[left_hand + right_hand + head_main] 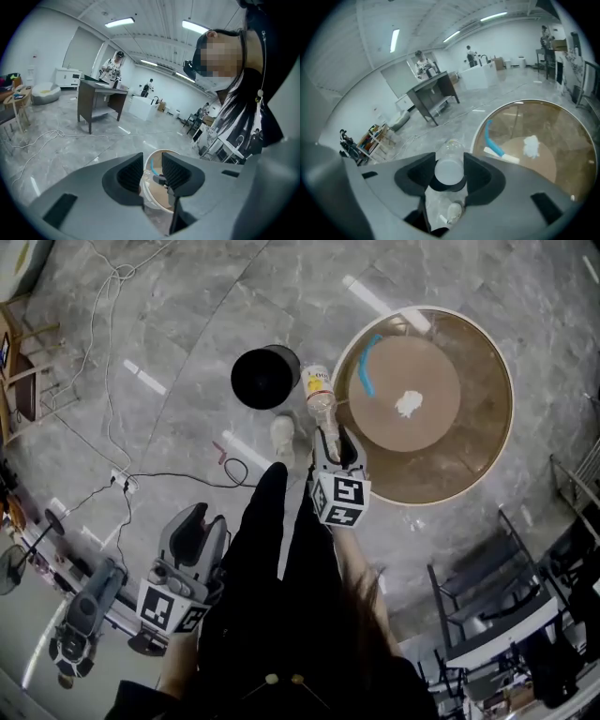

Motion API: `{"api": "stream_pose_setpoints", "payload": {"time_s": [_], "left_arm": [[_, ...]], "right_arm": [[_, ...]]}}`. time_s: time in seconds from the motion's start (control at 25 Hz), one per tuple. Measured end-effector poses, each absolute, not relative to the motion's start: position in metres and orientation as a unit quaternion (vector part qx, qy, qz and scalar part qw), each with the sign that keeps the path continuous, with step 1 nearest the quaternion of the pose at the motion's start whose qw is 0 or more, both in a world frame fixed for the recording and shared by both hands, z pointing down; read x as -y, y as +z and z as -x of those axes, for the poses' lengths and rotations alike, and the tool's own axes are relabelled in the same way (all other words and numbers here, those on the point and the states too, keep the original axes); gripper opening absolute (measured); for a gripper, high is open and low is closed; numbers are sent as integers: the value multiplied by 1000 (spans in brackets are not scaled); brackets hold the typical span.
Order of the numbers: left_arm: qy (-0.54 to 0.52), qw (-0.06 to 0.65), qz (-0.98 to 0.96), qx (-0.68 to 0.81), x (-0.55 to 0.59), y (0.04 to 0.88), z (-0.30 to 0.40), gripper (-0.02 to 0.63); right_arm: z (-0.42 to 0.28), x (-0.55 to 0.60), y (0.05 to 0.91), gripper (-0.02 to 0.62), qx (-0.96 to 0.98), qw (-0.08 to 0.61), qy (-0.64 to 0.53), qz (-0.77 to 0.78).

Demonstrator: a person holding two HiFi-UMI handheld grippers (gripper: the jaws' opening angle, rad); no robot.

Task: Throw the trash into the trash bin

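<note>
Left tongs (202,523): low by the person's leg, well away from everything. Jaws apart, nothing between them; through the gap I only see the round table (487,451) far off. Idle.

Trash bin (265,377): black, round, open top, on the floor left of the table.

Bottle (320,390): clear plastic with a yellow-marked label, clamped in the right tongs (338,442). Pads press on both sides of it, body sticking out ahead of the tips. It looks held at the narrow neck end, but I can't be sure. It hangs in the air between the bin and the table rim, just beside the bin's right edge and not over the opening yet.

Handling, my read:
- looks empty, so light; no load on the grip
- thin wall, dents if squeezed on the body
- smooth and round, can slip or roll between the pads
- neck is the stiff part, the best place to hold; current grip looks fine

Next: carry it left until it's over the bin mouth, then let go.

Table: a white crumpled wad (408,404) and a blue strip (365,367) lie on it, both well clear of either tongs.
</note>
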State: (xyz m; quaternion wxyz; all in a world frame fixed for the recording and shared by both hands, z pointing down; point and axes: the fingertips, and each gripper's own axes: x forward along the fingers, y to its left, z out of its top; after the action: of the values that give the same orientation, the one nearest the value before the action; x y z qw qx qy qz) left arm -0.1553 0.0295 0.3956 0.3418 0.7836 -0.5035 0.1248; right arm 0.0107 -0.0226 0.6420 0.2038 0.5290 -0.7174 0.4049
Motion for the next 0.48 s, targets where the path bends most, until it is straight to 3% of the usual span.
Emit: {"api": "stream_pose_setpoints", "payload": {"time_s": [0.48], "left_arm": [[127, 368, -734, 557, -55, 416, 223, 124]], "right_arm": [[137, 35, 733, 194, 767, 196, 470, -390]]}}
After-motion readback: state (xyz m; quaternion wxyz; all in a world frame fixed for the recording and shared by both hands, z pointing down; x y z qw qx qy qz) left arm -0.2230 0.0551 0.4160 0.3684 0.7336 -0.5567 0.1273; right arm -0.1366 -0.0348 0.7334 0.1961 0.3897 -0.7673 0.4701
